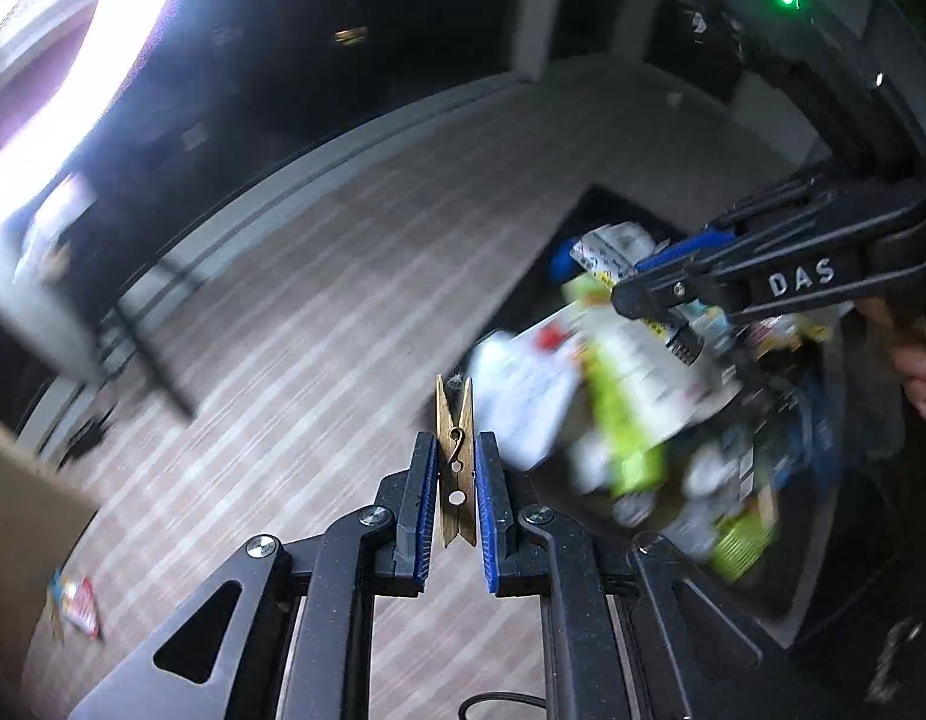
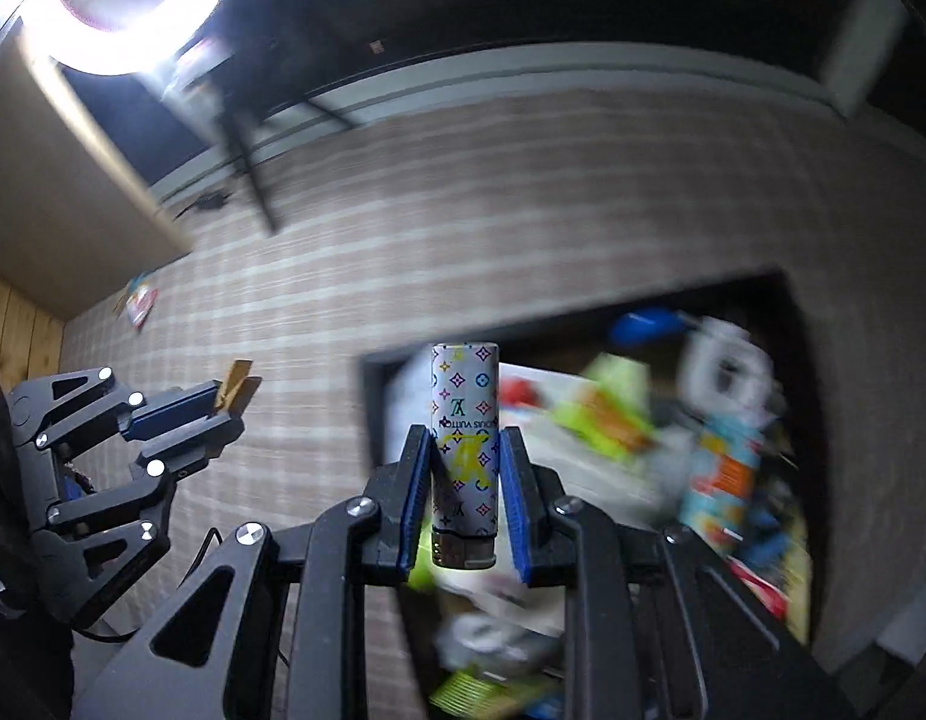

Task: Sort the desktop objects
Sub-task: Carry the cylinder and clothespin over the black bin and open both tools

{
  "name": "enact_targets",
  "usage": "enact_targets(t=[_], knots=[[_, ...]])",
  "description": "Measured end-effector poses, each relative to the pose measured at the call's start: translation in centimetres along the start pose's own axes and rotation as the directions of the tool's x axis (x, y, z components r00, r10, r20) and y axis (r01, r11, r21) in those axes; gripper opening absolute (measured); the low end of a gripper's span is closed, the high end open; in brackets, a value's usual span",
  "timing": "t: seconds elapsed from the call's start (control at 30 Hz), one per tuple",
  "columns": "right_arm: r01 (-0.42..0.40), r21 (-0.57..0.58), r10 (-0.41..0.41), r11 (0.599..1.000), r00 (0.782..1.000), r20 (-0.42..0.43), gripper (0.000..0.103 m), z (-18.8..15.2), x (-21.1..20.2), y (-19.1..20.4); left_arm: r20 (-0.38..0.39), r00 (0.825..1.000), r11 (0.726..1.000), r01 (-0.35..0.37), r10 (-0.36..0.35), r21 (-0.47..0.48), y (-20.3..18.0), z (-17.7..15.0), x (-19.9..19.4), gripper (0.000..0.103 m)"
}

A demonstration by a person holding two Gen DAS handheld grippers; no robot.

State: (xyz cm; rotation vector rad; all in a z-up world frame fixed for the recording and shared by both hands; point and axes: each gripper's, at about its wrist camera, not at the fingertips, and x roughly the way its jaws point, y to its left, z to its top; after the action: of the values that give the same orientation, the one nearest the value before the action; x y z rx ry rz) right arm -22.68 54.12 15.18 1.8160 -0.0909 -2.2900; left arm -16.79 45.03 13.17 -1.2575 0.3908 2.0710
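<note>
My left gripper is shut on a wooden clothespin, held upright between the blue pads, high above the striped carpet. In the right wrist view the same left gripper shows at the left with the clothespin sticking out of its tips. My right gripper is shut on a white lighter with a coloured monogram print, its metal end toward the camera. Seen from the left wrist, the right gripper reaches in from the right with the lighter over the box.
A dark open box full of blurred packets and wrappers stands on the carpet at the right. A small packet lies on the carpet near a cardboard box. A black table leg stands further back.
</note>
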Motion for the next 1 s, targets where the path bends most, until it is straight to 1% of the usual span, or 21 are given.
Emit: enact_targets(t=[0.07,0.17,0.27,0.47,0.57,0.67,0.73,0.97,1.0], knots=[[0.012,0.056,-0.013,0.998,1.0,0.007,0.023,-0.4,-0.8,-3.1,0.001,1.0,0.999,0.021,-0.021,0.024,-1.9,2.0,0.7,0.012],[0.029,0.111,-0.031,0.993,0.999,0.015,0.023,-1.1,-1.6,-6.6,0.003,0.999,0.997,0.053,-0.054,0.048,-4.4,4.7,1.4,0.012],[0.038,0.16,-0.041,0.986,0.999,0.013,0.023,-1.6,-1.7,-9.5,-0.013,0.994,0.993,0.105,-0.105,0.045,-6.5,7.2,2.7,0.012],[0.038,0.24,-0.039,0.97,0.999,-0.001,0.023,-2.7,-2.0,-14.2,-0.071,0.986,0.986,0.152,-0.148,0.065,-10.4,9.4,5.9,0.012],[0.03,0.273,-0.028,0.962,1.0,-0.01,0.023,-3.3,-1.7,-15.5,-0.107,0.981,0.982,0.171,-0.161,0.085,-12.3,9.5,7.3,0.012],[0.019,0.291,-0.016,0.956,1.0,-0.014,0.023,-3.9,-1.3,-15.9,-0.125,0.979,0.98,0.176,-0.163,0.097,-13.5,9.4,8.4,0.012],[0.017,0.296,-0.013,0.955,1.0,-0.016,0.023,-4.3,-1.2,-16.2,-0.134,0.978,0.979,0.175,-0.162,0.099,-13.9,9.5,9.0,0.012],[0.018,0.298,-0.011,0.954,1.0,-0.024,0.023,-4.6,-0.9,-16.5,-0.147,0.976,0.978,0.177,-0.161,0.107,-14.7,9.6,9.3,0.012],[0.018,0.298,-0.01,0.954,1.0,-0.029,0.023,-4.6,-0.8,-16.5,-0.146,0.977,0.979,0.175,-0.158,0.108,-14.7,9.6,9.4,0.015]])
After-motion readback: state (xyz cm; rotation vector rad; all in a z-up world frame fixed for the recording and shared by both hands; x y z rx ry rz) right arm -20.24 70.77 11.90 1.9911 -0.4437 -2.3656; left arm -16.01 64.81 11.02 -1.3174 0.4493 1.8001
